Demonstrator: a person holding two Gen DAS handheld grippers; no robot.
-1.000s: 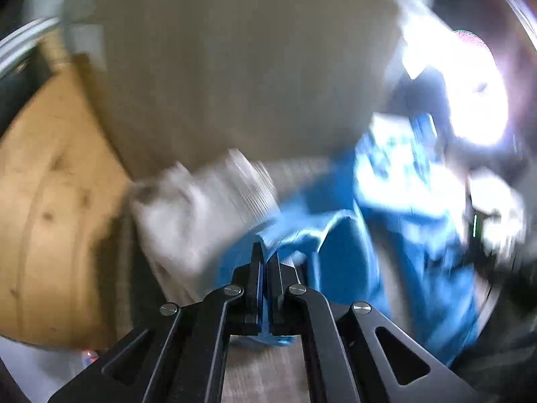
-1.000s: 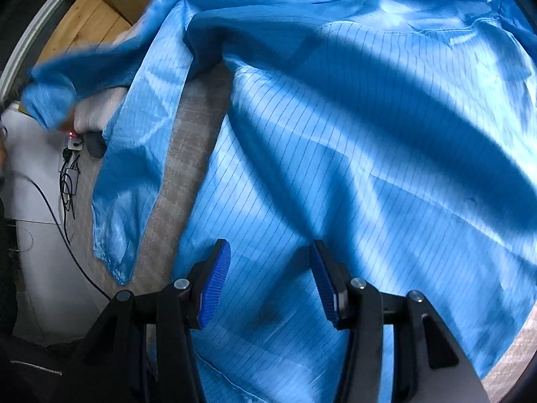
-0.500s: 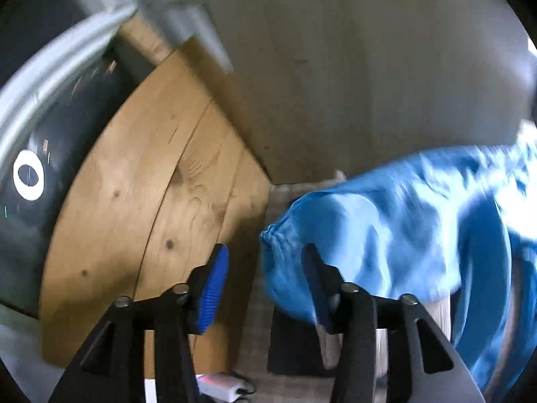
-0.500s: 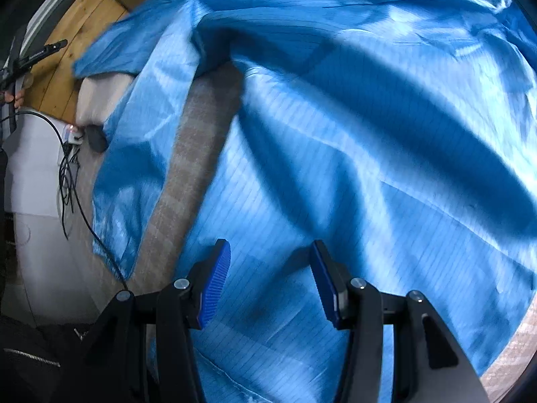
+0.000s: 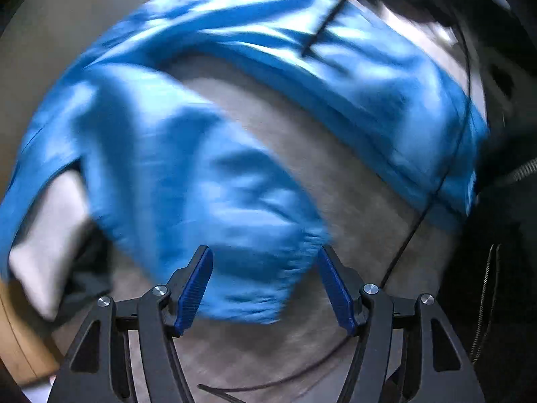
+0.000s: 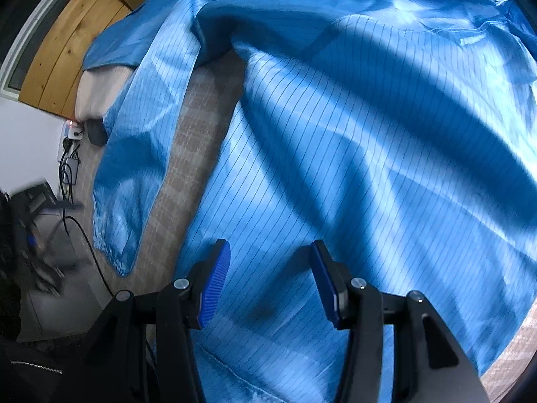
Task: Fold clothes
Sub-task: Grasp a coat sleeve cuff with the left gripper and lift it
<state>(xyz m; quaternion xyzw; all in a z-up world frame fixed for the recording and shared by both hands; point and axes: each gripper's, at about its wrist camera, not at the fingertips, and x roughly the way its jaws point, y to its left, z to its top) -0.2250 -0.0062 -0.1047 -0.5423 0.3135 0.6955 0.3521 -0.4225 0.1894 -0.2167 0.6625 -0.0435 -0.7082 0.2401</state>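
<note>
A shiny blue pinstriped garment point(image 6: 369, 141) lies spread on a grey checked surface point(image 6: 191, 124). Its long sleeve point(image 6: 134, 154) stretches down the left, ending in a gathered cuff point(image 6: 112, 258). My right gripper point(image 6: 270, 278) is open and empty just above the garment's body. In the blurred left wrist view, my left gripper point(image 5: 265, 282) is open, and the sleeve's cuff point(image 5: 248, 268) lies between and just beyond the fingertips, not pinched.
A white pillow point(image 6: 100, 90) sits under the sleeve's upper end. A wooden panel point(image 6: 67, 43) stands behind it. A power strip and black cables point(image 6: 68, 154) lie on the left. A black cable point(image 5: 412, 228) crosses the surface.
My left gripper opened, let go of the sleeve cuff, and swung round to look over the dropped sleeve. The sleeve now lies flat. My right gripper stayed open, barely moving.
</note>
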